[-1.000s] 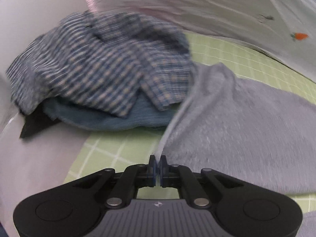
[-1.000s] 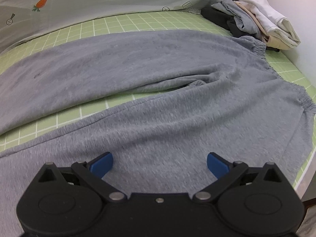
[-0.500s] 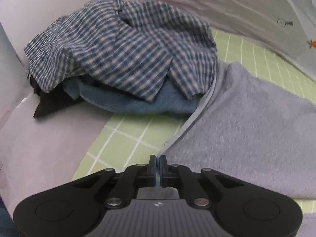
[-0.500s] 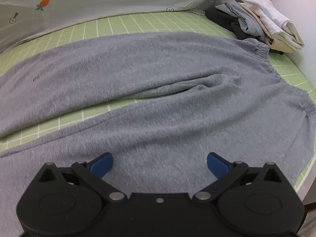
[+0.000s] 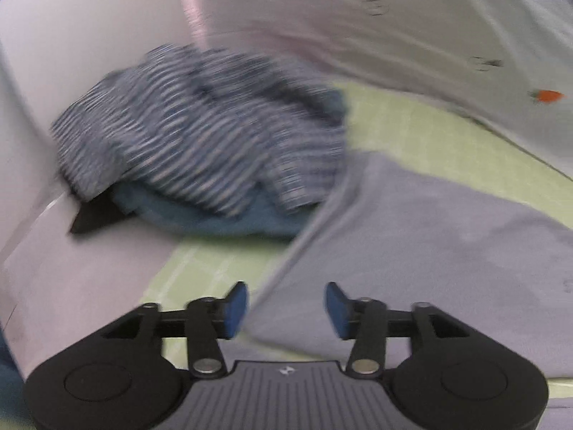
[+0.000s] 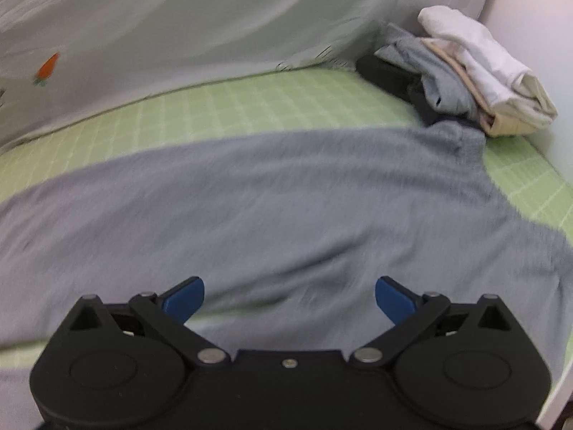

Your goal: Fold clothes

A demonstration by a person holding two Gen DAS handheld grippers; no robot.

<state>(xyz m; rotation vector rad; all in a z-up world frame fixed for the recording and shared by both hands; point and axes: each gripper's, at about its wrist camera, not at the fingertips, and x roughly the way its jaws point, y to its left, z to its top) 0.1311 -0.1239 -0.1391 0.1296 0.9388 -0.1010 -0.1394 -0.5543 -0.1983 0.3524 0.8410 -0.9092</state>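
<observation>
bed: green grid sheet [image 6: 250, 107] | backdrop: pale carrot-print fabric [image 6: 179, 25] | side: white wall [image 5: 71, 36]

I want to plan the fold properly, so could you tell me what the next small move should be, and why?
Probably bring the right gripper down to pinch the grey sweatpants beneath it. Both grippers are empty: the left gripper is opening over the pants' edge, its pads off the cloth, and the right stands wide open above the fabric. The pants look folded lengthwise on the green checked sheet, so a fresh grip seems needed.

green grid sheet [image 6: 250, 107], pale carrot-print quilt [image 6: 179, 28], white wall [image 5: 71, 36].
</observation>
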